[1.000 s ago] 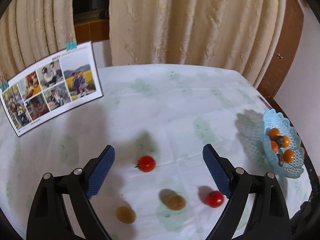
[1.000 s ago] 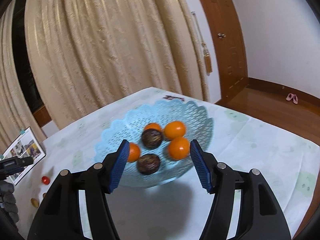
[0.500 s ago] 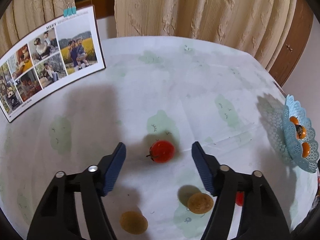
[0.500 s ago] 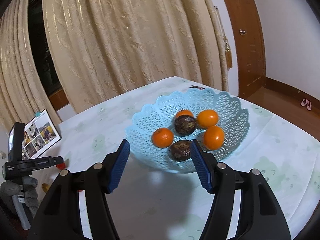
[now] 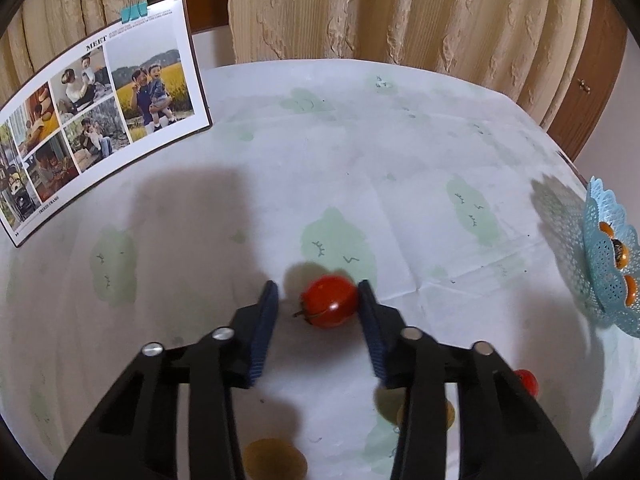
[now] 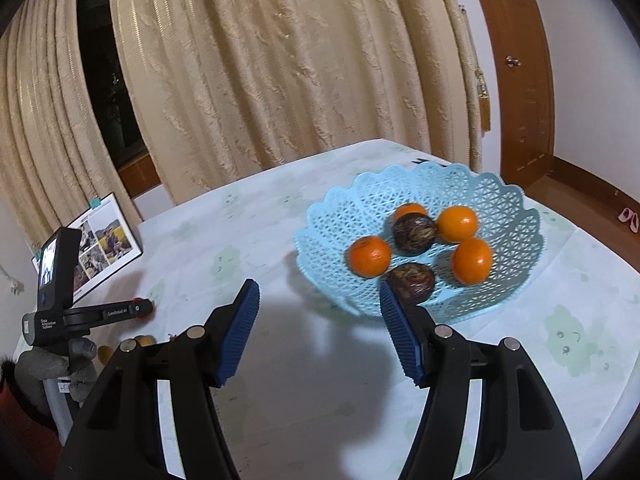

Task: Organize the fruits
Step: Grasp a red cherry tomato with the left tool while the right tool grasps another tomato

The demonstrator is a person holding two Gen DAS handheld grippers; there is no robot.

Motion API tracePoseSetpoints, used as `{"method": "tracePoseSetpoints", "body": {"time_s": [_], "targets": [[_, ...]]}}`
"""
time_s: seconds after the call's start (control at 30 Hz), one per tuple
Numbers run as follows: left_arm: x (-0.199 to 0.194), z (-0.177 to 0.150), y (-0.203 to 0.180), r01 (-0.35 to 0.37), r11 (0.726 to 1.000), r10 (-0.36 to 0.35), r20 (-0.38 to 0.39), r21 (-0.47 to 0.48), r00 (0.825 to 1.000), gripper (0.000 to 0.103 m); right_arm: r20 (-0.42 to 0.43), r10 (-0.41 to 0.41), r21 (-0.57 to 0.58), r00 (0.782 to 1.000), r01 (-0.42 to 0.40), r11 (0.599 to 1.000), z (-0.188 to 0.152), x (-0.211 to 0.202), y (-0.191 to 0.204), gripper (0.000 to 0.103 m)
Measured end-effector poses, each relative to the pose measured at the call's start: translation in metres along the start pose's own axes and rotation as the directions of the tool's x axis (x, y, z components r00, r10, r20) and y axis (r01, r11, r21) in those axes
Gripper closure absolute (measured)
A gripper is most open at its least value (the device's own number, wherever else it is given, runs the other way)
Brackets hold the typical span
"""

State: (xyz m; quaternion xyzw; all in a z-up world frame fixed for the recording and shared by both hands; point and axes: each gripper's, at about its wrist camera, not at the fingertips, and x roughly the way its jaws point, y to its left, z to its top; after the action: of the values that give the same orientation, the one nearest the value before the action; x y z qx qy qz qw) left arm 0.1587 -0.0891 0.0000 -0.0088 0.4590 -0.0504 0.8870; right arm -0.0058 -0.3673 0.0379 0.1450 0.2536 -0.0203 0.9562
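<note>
A red tomato lies on the tablecloth between the fingers of my left gripper. Its jaws are closing: the right pad touches the tomato and a small gap shows at the left pad. A second tomato and two brownish-yellow fruits lie nearer, partly behind the fingers. The pale blue lattice basket holds several oranges and two dark round fruits. My right gripper hovers open just left of and in front of the basket, nothing between its fingers.
A photo board leans at the table's back left. Cream curtains hang behind the table. The basket sits near the right edge. In the right wrist view a gloved hand holds the left gripper low over the table's left side.
My left gripper came down over the tomato and its jaws narrowed from wide to close around it. The right gripper swung left, so the basket now sits to its right.
</note>
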Motion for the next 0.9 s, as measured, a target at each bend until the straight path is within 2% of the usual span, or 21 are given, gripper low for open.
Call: {"method": "tracePoseSetpoints", "body": {"time_s": [0.13,0.3,0.57,0.77,0.83,0.9], "targets": [[-0.004,0.000,0.001,0.010,1.000,-0.010,0.005,0.001,1.000,0.074,-0.033,0.033,-0.012,0.999,-0.034,0.999,-0.002,0.005,0.008,0.039],[-0.025,0.006,0.002,0.009,1.000,-0.009,0.060,0.002,0.998,0.077,-0.093,0.088,-0.035,0.992,-0.091,0.995,-0.008,0.013,0.023,0.039],[-0.063,0.017,0.012,0.024,1.000,-0.021,0.143,-0.018,0.989,0.077,-0.192,0.178,-0.083,0.965,-0.196,0.977,-0.019,0.027,0.055,0.039],[-0.075,0.023,0.029,0.043,0.997,-0.032,0.159,-0.069,0.987,0.076,-0.273,0.228,-0.096,0.935,-0.262,0.960,-0.028,0.043,0.077,0.039],[-0.070,0.023,0.031,0.057,0.995,-0.046,0.135,-0.079,0.990,0.073,-0.311,0.242,-0.097,0.919,-0.284,0.954,-0.031,0.052,0.085,0.039],[-0.066,0.022,0.031,0.059,0.995,-0.049,0.118,-0.086,0.992,0.057,-0.341,0.259,-0.098,0.904,-0.308,0.946,-0.033,0.059,0.091,0.039]]}}
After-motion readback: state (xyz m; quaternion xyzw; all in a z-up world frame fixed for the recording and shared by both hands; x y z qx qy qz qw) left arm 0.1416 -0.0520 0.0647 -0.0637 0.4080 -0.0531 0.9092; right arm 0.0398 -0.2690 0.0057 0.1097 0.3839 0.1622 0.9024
